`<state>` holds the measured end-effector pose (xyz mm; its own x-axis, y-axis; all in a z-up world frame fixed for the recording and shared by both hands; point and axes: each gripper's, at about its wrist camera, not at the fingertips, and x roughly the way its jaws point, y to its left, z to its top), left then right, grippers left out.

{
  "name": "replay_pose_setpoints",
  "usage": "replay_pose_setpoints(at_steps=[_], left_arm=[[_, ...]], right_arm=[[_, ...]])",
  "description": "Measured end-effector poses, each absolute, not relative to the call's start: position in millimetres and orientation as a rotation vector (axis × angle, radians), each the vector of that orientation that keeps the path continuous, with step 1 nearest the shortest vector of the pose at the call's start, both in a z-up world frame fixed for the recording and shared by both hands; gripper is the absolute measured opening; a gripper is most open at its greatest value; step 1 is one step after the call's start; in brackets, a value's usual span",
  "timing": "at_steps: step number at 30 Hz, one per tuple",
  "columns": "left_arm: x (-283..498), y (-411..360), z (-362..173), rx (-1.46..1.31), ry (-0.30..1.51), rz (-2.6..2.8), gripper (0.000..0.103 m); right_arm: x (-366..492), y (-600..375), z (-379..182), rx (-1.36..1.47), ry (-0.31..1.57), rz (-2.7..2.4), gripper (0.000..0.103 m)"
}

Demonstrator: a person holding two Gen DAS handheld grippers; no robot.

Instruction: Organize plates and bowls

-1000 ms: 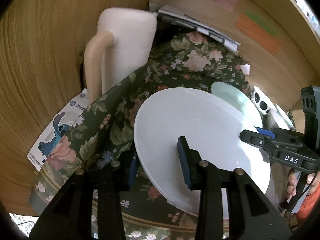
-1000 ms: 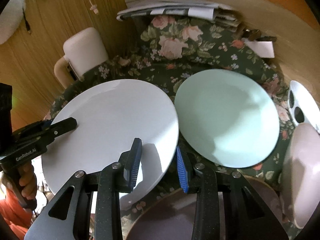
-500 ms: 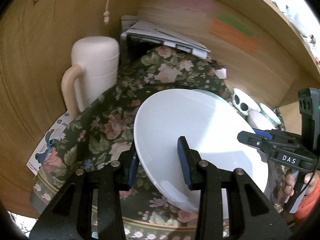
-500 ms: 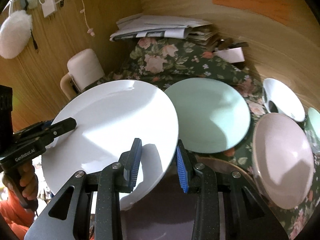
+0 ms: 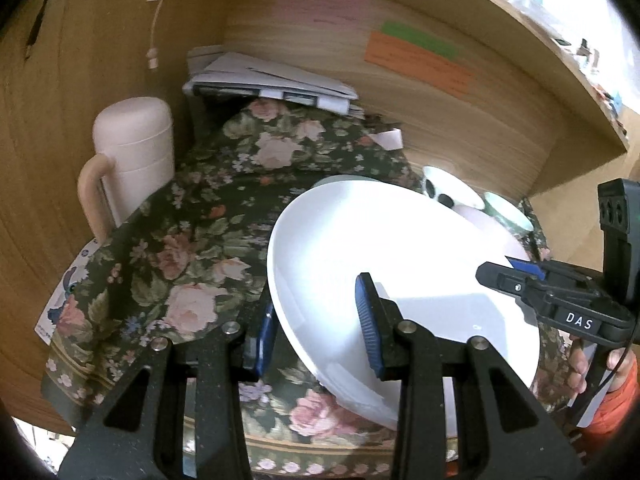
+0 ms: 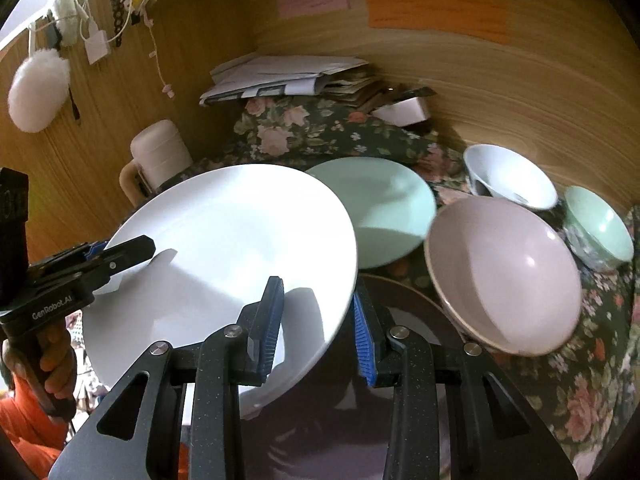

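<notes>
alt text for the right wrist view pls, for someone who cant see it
Both grippers, right and left, grip opposite rims of a large white plate with their jaws, lifted above a floral tablecloth. Behind sit a mint plate and pink, white and green bowls.

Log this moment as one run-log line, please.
white plate lifted | left gripper on rim | right gripper on rim | green plate on cloth

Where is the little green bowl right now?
In the right wrist view, the small mint-green ceramic bowl sits far right on the floral tablecloth, beside the white bowl and the big pink bowl.
</notes>
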<state>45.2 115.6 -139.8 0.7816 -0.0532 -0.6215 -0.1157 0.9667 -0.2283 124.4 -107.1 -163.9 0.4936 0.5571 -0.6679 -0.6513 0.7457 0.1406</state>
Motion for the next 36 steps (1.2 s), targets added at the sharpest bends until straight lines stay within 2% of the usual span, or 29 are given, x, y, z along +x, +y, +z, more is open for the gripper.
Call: replay_pose_setpoints(at_steps=[18,36], left_arm=[[45.0,61.7,-154.3,-0.234,0.725,-0.057,0.037],[57.4,44.3,-186.1,-0.218,0.817,-0.063,0.037]], right_arm=[[109.3,-168.2,-179.7,-0.058,0.782,0.647,0.03],[113.0,-183.9,-214.0,-0.018,0.875,0.614,0.03]])
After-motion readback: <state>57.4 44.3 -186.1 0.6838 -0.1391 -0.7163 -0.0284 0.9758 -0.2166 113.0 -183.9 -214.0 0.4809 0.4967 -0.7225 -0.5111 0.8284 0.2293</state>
